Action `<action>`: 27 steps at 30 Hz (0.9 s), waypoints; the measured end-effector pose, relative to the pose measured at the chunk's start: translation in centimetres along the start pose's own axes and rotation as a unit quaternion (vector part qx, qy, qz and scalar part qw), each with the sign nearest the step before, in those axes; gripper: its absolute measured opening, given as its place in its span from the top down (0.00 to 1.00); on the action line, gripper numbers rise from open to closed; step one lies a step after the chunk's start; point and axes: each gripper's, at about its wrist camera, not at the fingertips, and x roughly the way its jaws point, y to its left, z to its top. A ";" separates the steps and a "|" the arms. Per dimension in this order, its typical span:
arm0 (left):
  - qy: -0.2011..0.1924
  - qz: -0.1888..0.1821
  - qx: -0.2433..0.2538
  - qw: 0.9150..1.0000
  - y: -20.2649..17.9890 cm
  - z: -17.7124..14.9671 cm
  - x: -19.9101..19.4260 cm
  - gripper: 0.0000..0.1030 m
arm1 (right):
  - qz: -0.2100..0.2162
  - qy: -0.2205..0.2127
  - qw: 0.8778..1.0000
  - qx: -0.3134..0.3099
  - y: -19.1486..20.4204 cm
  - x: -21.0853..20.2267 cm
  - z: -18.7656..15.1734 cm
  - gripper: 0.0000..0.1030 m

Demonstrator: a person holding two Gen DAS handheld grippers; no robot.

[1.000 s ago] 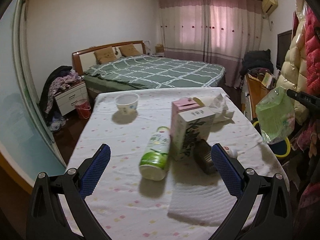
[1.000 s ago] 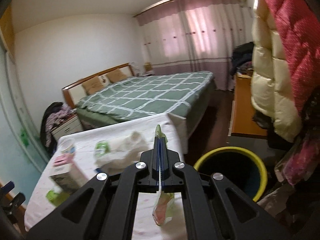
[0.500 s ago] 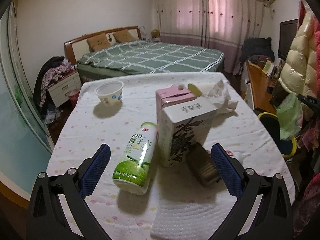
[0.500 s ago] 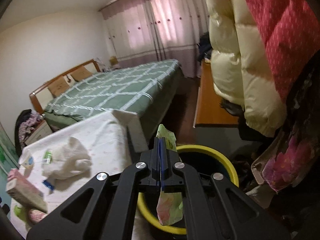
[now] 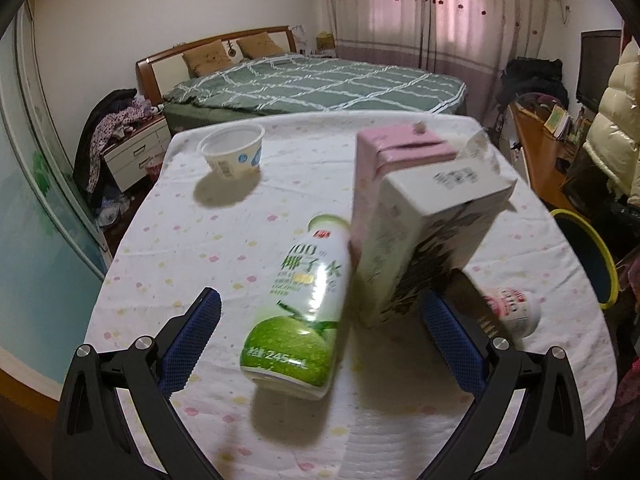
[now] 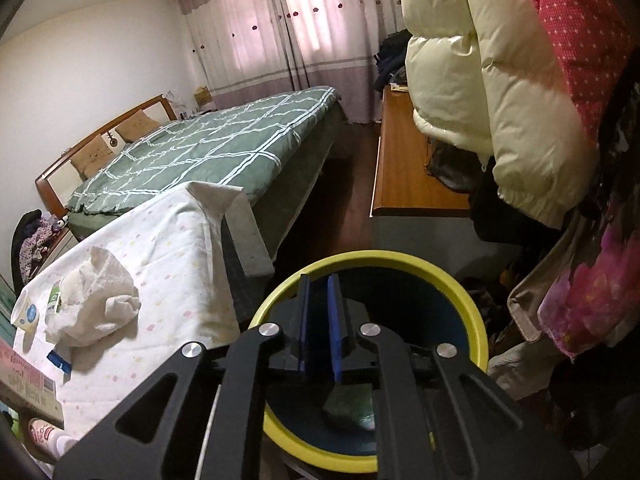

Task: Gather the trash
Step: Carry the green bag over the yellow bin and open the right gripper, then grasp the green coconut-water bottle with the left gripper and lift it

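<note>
Left wrist view: we are holding the left tool (image 5: pixel 318 336) spread wide over the surface (image 5: pixel 192 248), its pads flanking a lying green bottle (image 5: pixel 300 312) that touches a tilted carton (image 5: pixel 416 236); a cup (image 5: pixel 233 157) sits farther back.

Right wrist view: we are holding the right tool (image 6: pixel 319 320) slightly parted, gripping nothing, above the yellow-rimmed bin (image 6: pixel 460 304), where a green wrapper (image 6: pixel 352 410) is lying inside.

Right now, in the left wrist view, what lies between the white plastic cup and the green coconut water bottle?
Only bare dotted tablecloth, as the left wrist view shows: the cup stands apart from the lying bottle, nothing between them.
</note>
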 end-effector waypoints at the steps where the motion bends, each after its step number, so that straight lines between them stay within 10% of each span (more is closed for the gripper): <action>1: 0.003 0.001 0.000 1.000 0.1 -0.1 0.2 0.04 | 0.002 0.001 1.000 0.000 0.1 -0.1 -0.2 0.88; 27: 0.043 -0.049 0.021 0.998 3.7 -2.4 3.8 0.47 | 0.037 0.020 0.999 -0.007 3.1 -1.4 -2.2 0.85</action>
